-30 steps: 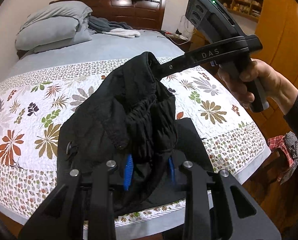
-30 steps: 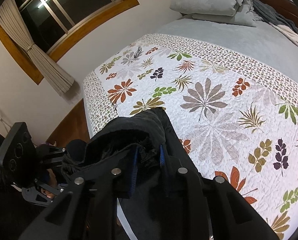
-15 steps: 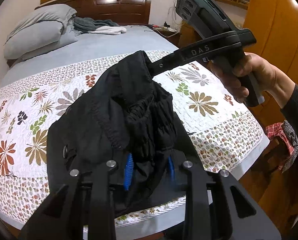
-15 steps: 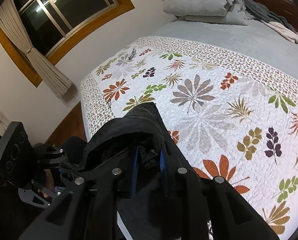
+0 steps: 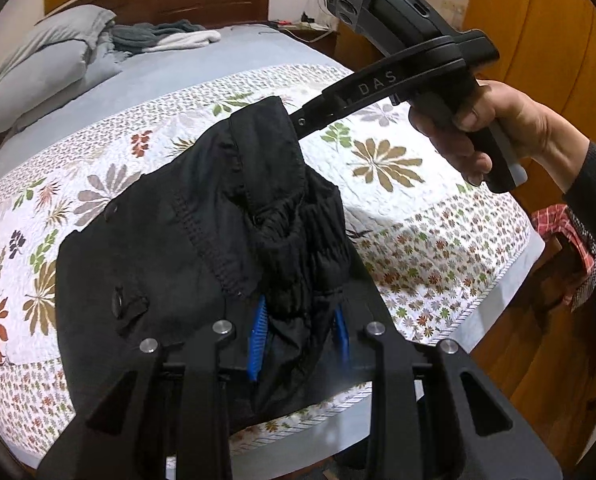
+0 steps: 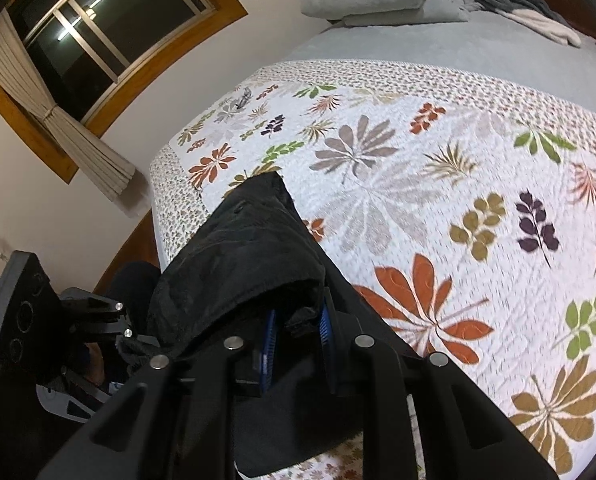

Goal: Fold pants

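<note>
Pinching bunched black pants (image 5: 201, 240) in both the left gripper (image 5: 298, 332) and right gripper (image 6: 295, 340), slippage is risked; wrinkles could be trapped at lower centre on the floral quilt (image 6: 438, 168).

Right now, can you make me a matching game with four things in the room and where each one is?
Things:
1. black pants
2. grey pillows
3. curtain
4. red checked cloth

Places:
A. tied back beside the dark window
B. off the bed's right side, on the wooden furniture
C. at the head of the bed
D. pinched in both claws, partly lying on the flowered quilt

Pairs: 1-D, 2-C, 3-A, 4-B. The left claw and the right claw both grip the pants.
</note>
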The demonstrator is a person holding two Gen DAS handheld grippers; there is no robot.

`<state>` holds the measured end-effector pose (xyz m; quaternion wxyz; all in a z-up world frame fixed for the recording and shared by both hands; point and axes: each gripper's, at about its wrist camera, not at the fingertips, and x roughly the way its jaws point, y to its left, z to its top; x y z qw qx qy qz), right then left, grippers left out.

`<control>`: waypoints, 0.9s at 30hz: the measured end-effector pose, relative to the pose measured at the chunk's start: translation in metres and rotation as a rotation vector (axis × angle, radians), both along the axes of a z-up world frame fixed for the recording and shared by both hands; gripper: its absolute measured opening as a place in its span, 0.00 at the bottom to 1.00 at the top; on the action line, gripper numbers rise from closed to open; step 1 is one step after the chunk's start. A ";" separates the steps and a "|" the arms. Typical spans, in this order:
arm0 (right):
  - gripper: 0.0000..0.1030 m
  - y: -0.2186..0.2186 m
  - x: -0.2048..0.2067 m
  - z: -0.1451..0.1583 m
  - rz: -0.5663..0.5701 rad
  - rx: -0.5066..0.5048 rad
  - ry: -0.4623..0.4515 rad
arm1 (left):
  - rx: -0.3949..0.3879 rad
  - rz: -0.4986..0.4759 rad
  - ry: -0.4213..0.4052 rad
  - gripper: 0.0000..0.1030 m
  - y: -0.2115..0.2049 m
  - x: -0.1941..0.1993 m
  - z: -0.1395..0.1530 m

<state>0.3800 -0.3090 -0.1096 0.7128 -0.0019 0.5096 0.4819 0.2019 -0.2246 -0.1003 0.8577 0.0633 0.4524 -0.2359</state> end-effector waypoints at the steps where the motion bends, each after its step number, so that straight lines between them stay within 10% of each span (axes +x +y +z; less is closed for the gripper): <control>1: 0.20 -0.003 0.000 -0.003 -0.002 0.001 0.003 | 0.004 -0.006 0.003 0.26 -0.003 0.000 -0.002; 27: 0.19 -0.055 -0.002 -0.066 -0.054 0.039 0.075 | 0.112 -0.090 0.065 0.26 -0.053 0.004 -0.055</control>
